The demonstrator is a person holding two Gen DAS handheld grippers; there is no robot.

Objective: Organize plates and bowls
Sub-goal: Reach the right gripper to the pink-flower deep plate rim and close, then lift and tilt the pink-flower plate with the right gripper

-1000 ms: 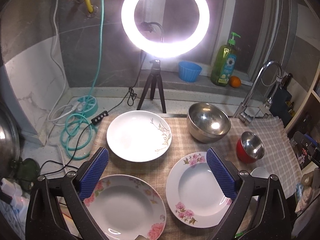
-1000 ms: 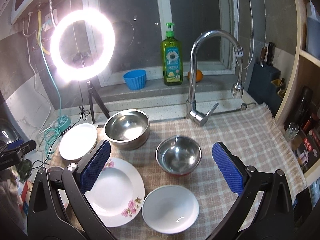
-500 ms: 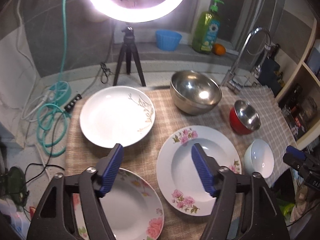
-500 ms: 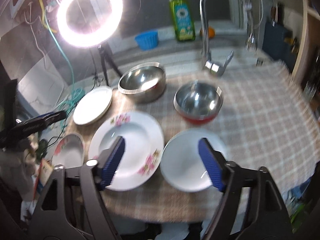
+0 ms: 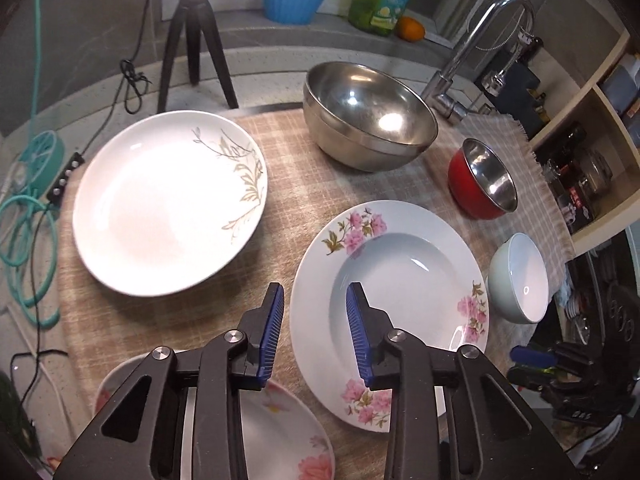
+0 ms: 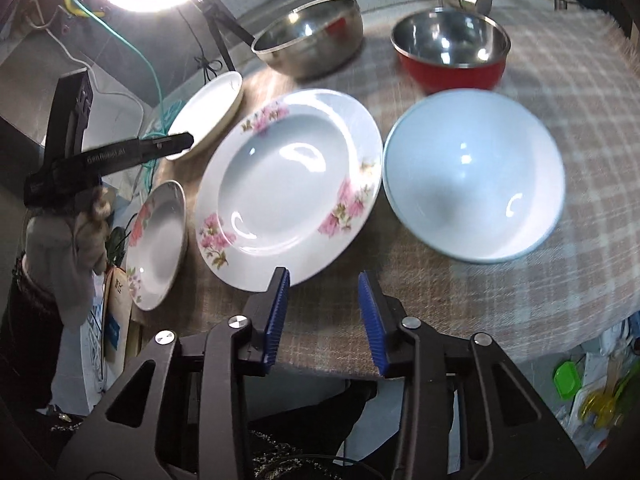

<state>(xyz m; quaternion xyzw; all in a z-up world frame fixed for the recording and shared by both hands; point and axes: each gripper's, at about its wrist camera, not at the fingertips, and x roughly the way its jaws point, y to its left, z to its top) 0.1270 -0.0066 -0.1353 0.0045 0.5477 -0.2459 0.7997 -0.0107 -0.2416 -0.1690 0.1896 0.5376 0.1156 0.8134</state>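
Observation:
A pink-flowered deep plate (image 5: 404, 304) (image 6: 288, 184) lies in the middle of the checked cloth. My left gripper (image 5: 315, 312) is open and empty, its jaws straddling the plate's left rim from above. My right gripper (image 6: 324, 300) is open and empty, just off the plate's near rim. A white plate with a leaf pattern (image 5: 168, 200) (image 6: 208, 112) lies at the back left. A second flowered plate (image 5: 280, 432) (image 6: 158, 240) lies at the near left. A white bowl (image 5: 520, 276) (image 6: 474, 176), a red bowl (image 5: 480, 180) (image 6: 450, 48) and a large steel bowl (image 5: 368, 116) (image 6: 308, 40) stand to the right and behind.
A tap (image 5: 472, 52) stands behind the bowls. A ring light on a tripod (image 5: 192, 36) stands at the back left, with cables (image 5: 24, 216) beside it. A shelf unit (image 5: 592, 128) is on the right. The cloth's front edge (image 6: 440, 364) is near my right gripper.
Both grippers have moved down and closer to the flowered deep plate, and their jaws have narrowed. No dish has moved.

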